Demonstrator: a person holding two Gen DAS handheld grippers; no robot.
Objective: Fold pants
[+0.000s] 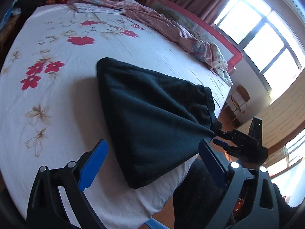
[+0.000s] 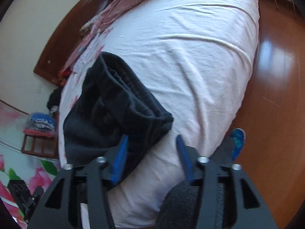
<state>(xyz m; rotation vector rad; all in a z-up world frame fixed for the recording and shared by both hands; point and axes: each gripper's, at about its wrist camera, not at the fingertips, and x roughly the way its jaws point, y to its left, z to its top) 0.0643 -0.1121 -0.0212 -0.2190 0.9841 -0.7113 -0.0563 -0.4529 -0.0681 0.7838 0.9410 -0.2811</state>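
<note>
Dark folded pants lie on bed sheet near bed's edge, white with red flowers. Left gripper spread wide, blue pads either side of pants' near corner, no pinch visible. Right gripper parted, pants' edge beside its left pad, nothing clamped. Crumpled patterned blanket along far side.
</note>
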